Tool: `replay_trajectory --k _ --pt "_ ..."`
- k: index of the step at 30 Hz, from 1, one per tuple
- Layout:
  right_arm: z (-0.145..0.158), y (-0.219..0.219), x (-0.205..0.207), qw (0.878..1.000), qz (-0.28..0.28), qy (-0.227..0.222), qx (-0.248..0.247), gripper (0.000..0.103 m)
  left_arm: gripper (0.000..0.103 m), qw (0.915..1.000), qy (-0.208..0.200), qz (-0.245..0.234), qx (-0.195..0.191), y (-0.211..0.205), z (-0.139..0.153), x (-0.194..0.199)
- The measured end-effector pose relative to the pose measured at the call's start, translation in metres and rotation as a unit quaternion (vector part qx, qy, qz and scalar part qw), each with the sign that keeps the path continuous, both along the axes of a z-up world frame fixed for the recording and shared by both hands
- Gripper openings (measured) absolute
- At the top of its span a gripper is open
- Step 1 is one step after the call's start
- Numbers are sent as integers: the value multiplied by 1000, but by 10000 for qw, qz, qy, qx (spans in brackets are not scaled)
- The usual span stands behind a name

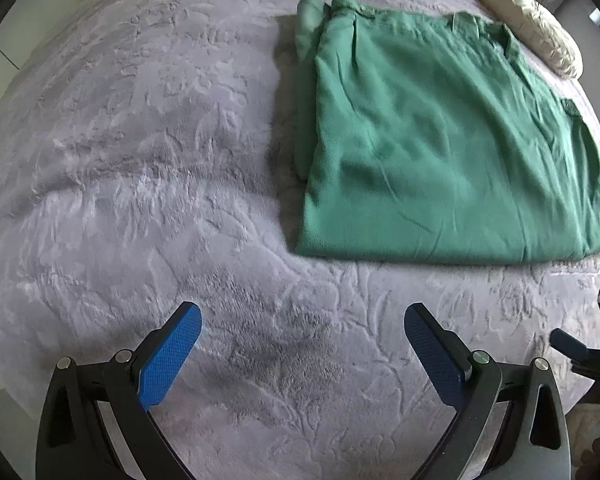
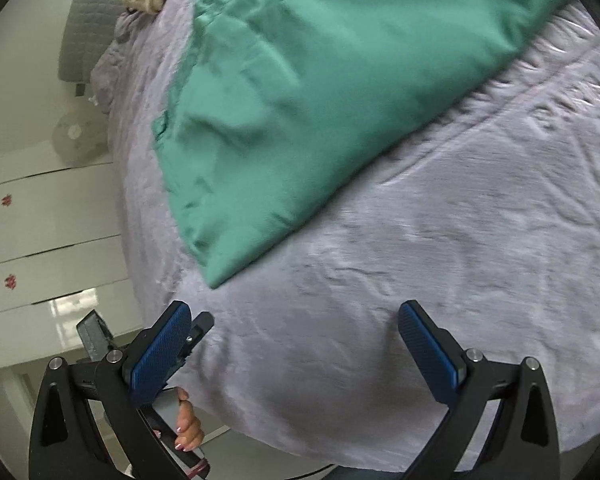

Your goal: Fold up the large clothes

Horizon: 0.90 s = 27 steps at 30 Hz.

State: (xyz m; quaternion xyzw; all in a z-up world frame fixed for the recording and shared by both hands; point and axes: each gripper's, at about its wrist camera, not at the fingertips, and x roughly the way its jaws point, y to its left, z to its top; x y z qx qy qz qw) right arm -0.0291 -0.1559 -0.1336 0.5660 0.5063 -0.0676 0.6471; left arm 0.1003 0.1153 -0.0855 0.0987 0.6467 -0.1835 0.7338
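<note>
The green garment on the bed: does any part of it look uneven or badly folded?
Mostly neat. The folded green fabric garment lies flat on the grey plush bed cover, but along its left edge a bunched lower layer sticks out, so that side looks uneven.

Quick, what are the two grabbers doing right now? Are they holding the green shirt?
Left gripper: open, holding nothing, over the grey blanket.
Right gripper: open, holding nothing; the green garment lies untouched ahead.
</note>
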Motion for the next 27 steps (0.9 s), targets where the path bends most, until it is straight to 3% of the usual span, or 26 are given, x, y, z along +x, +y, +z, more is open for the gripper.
replay_trajectory --k 9,14,21,23,24,25,26,27 --pt "-20 16 48 9945 -252 -788 636 103 102 9983 129 234 -521 20 -1 36" --pt "-49 29 72 9904 -442 -840 1001 103 102 9960 313 359 -761 28 -1 45" --pt "-54 36 92 9851 -765 -1122 1059 103 102 9886 580 448 -1315 33 -5 56" --pt "-55 37 93 9826 -879 -1159 1157 98 102 9875 633 502 -1355 31 -9 64" --pt "-56 37 93 9817 -888 -1167 1216 85 102 9864 661 527 -1408 31 -11 68" --pt "-57 38 93 9825 -872 -1082 1241 56 102 9853 691 544 -1466 28 -13 71" --pt "-59 39 93 9840 -841 -990 1223 38 102 9835 738 563 -1551 26 -15 75" --pt "-63 39 93 9855 -818 -878 1202 8 102 9815 799 578 -1638 25 -17 78"
